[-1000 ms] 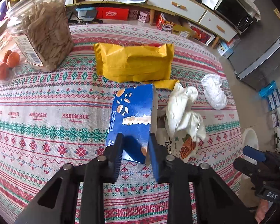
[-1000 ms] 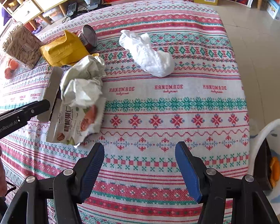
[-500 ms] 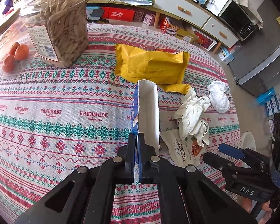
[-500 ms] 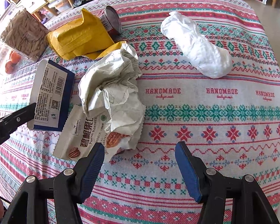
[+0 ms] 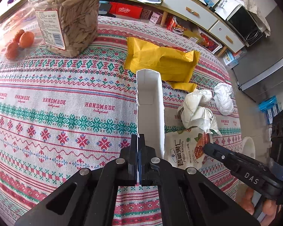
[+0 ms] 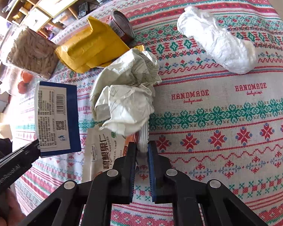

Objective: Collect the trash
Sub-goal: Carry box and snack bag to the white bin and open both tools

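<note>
left gripper [image 5: 138, 141] pinches blue carton [image 6: 56, 116] wall, raised off tablecloth [image 6: 226, 131] | right gripper [image 6: 141, 148] pinches pecan kernels packet [image 6: 101, 150] edge, seemingly | left: crumpled paper [image 6: 126, 101], white wad [image 6: 217, 39], yellow wrapper [image 5: 160, 62] | nothing visibly binned yet

Both grippers are black plastic with silver screws; right gripper [image 6: 141, 147] has blue-faced jaws, left gripper [image 5: 138, 143] reads "GenRobot.AI"

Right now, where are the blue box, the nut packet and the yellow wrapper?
blue box [image 6: 56, 116]: right wrist view, label side.
nut packet [image 5: 183, 147]: left wrist view, printed front.
yellow wrapper [image 5: 160, 62]: left wrist view, middle.
</note>
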